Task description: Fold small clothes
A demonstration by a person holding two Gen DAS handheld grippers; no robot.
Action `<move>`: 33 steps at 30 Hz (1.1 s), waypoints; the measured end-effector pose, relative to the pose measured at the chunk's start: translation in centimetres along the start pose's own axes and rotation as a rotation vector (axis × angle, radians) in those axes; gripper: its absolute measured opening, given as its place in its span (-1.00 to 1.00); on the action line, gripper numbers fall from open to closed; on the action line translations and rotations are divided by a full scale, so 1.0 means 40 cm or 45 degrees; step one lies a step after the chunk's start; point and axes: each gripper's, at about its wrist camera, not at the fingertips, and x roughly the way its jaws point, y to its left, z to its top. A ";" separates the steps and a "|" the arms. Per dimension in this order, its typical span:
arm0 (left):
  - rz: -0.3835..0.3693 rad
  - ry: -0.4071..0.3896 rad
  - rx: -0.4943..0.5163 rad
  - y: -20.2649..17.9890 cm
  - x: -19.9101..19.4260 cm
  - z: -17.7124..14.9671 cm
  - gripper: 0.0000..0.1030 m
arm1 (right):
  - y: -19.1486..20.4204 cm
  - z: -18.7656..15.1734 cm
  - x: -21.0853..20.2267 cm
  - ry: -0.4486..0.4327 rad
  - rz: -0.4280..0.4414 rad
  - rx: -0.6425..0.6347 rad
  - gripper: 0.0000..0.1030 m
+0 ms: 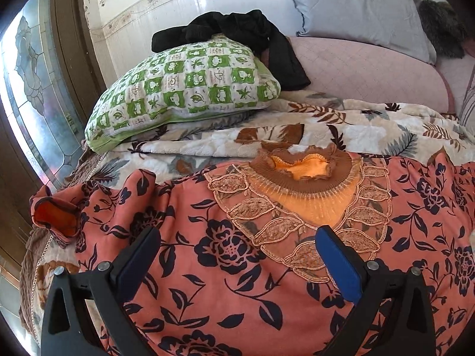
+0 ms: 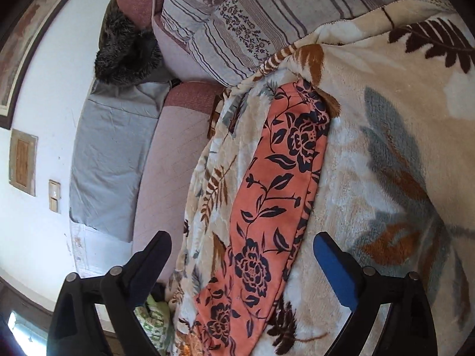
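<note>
A salmon-pink top with dark flowers (image 1: 190, 216) lies spread front-up on a leaf-print blanket (image 1: 356, 127). Its brown ruffled collar (image 1: 299, 169) points away and one sleeve cuff (image 1: 56, 216) lies at the left. My left gripper (image 1: 237, 243) is open and empty, hovering just above the chest. In the right wrist view the top's other sleeve (image 2: 270, 201) lies stretched along the blanket (image 2: 386, 148). My right gripper (image 2: 242, 246) is open and empty above that sleeve.
A green checked pillow (image 1: 184, 86) with black clothing (image 1: 237, 29) on it lies beyond the top. A pink mattress (image 1: 371, 71), grey pillow (image 1: 356, 6) and dark furry item (image 1: 442, 26) lie farther back. A striped quilt (image 2: 237, 14) lies past the sleeve. A door (image 1: 35, 89) stands at the left.
</note>
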 end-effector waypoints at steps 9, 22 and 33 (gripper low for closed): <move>-0.020 0.026 0.057 -0.033 0.022 -0.001 1.00 | -0.041 0.081 0.132 0.005 -0.193 -0.039 0.28; 0.031 0.033 -0.102 0.069 0.017 0.028 1.00 | 0.209 -0.016 0.107 -0.038 0.070 -0.381 -0.83; 0.226 0.021 -0.298 0.332 0.012 0.035 1.00 | 0.554 -0.792 0.158 0.664 0.345 -1.120 -0.74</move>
